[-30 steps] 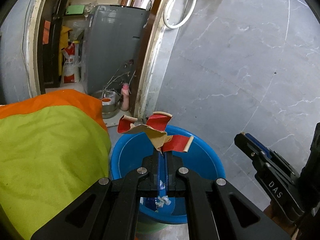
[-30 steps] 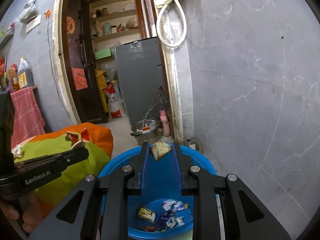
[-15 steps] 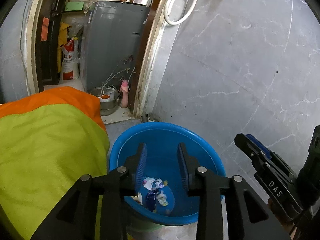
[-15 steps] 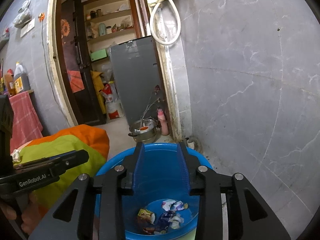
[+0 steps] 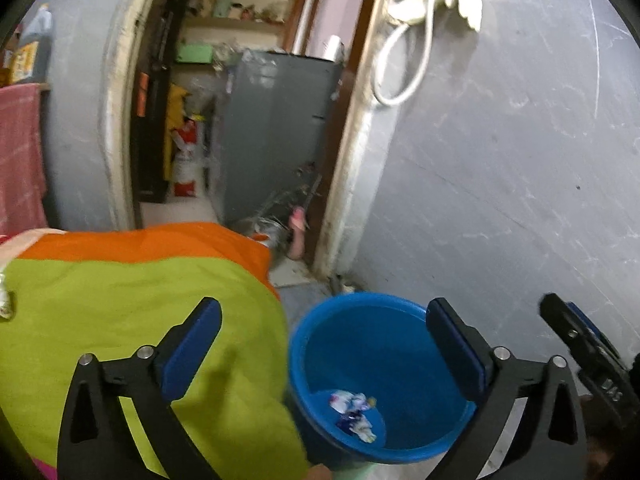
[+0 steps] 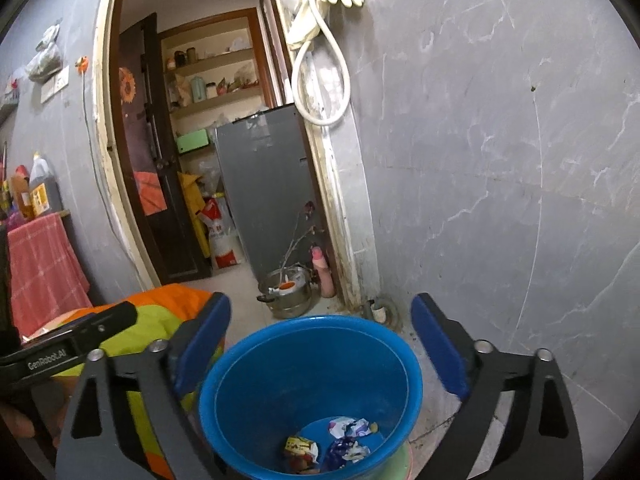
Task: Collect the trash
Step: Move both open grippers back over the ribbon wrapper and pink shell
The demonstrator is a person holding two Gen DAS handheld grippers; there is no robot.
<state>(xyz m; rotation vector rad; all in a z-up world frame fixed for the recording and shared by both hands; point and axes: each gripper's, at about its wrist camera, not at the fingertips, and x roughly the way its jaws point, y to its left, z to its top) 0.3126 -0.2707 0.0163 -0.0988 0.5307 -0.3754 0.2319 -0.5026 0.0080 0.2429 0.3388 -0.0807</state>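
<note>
A blue bucket (image 5: 384, 312) stands on the floor by the grey wall, with crumpled wrappers (image 5: 354, 414) at its bottom. It also shows in the right wrist view (image 6: 312, 328), with several wrappers (image 6: 344, 438) inside. My left gripper (image 5: 324, 336) is wide open and empty above the bucket's left rim. My right gripper (image 6: 320, 334) is wide open and empty above the bucket. The right gripper's tip shows at the far right of the left wrist view (image 5: 580, 344).
A green and orange cloth-covered surface (image 5: 132, 300) lies left of the bucket. A doorway behind holds a grey fridge (image 6: 264, 188), a steel pot (image 6: 290, 292) and a pink bottle (image 6: 322, 272). A white hose (image 6: 316, 64) hangs on the wall.
Both grippers opened wide and let go of their trash: the left a red and brown wrapper, the right a small tan scrap. The left gripper has swung to the left.
</note>
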